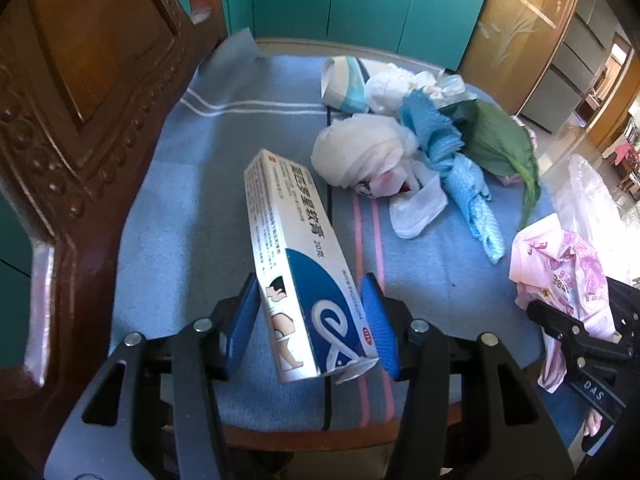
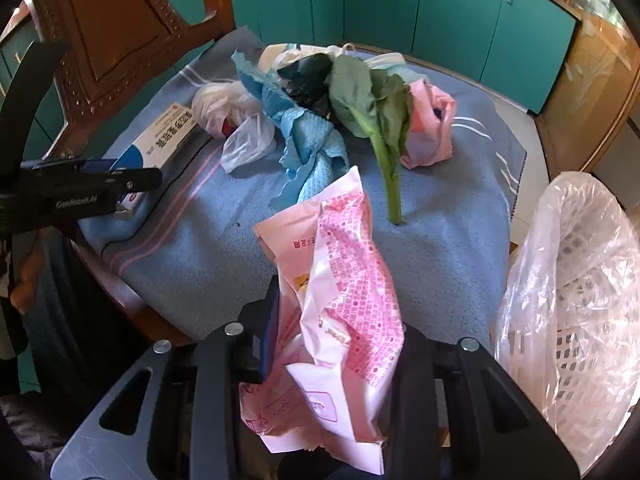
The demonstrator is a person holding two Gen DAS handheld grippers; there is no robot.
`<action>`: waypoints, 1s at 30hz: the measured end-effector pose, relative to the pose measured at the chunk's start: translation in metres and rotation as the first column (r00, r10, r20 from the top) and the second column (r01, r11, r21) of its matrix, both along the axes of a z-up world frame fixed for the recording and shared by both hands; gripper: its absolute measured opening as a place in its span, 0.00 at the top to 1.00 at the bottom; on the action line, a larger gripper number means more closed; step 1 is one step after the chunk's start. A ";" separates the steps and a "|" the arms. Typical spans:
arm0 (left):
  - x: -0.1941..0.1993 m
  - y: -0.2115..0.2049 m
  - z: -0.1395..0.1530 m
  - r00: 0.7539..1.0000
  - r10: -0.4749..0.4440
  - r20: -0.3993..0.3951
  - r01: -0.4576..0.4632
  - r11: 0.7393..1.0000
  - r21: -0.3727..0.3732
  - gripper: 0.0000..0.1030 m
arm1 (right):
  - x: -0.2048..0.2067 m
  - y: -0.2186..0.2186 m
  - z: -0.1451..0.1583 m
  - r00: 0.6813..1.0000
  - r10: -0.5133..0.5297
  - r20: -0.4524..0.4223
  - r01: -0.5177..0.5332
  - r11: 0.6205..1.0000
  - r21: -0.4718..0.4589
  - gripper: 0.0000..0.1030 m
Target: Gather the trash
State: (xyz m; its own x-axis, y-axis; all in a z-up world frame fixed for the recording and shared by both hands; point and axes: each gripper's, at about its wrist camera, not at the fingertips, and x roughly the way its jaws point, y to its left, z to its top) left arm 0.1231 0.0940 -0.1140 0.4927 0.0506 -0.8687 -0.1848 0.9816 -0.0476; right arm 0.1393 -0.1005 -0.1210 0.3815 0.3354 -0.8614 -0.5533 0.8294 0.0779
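The left gripper squeezes a long white and blue box near the front edge of the chair seat, with bare blue blanket beside it. The right gripper squeezes a crumpled pink wrapper, which hides its right finger. More trash sits piled at the back, and a bin lined with clear plastic stands just off the seat's right edge.

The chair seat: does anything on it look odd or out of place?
Yes. Trash litters the blanket on the seat: crumpled tissues, a torn blue cloth, a wilted leaf. That is odd for a chair.
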 end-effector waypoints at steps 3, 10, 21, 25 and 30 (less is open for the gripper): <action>-0.006 -0.002 0.008 1.000 -0.010 0.020 0.010 1.000 0.006 0.69 | 0.001 -0.005 0.001 1.000 -0.023 -0.006 0.023 1.000 0.019 0.68; -0.006 -0.001 -0.002 0.999 -0.017 -0.027 0.018 1.000 0.005 0.64 | 0.003 -0.008 -0.005 0.999 -0.044 -0.031 0.045 0.999 0.024 0.68; -0.003 -0.007 -0.005 0.999 -0.023 -0.033 0.024 1.000 0.013 0.36 | 0.006 -0.011 -0.005 0.996 -0.076 -0.040 0.077 0.996 0.047 0.68; -0.004 -0.007 -0.007 0.999 -0.025 -0.038 0.026 1.000 0.013 0.33 | 0.007 -0.014 -0.004 0.996 -0.082 -0.045 0.084 0.995 0.061 0.68; -0.002 -0.005 -0.007 0.999 -0.021 -0.039 0.021 1.000 0.009 0.28 | 0.008 -0.015 -0.005 0.995 -0.086 -0.049 0.089 0.994 0.065 0.68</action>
State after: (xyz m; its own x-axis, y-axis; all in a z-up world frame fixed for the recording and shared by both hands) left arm 0.1209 0.0891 -0.1211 0.4599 0.0486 -0.8866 -0.1659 0.9856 -0.0320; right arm 0.1468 -0.1153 -0.1260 0.3727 0.3599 -0.8553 -0.4734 0.8665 0.1583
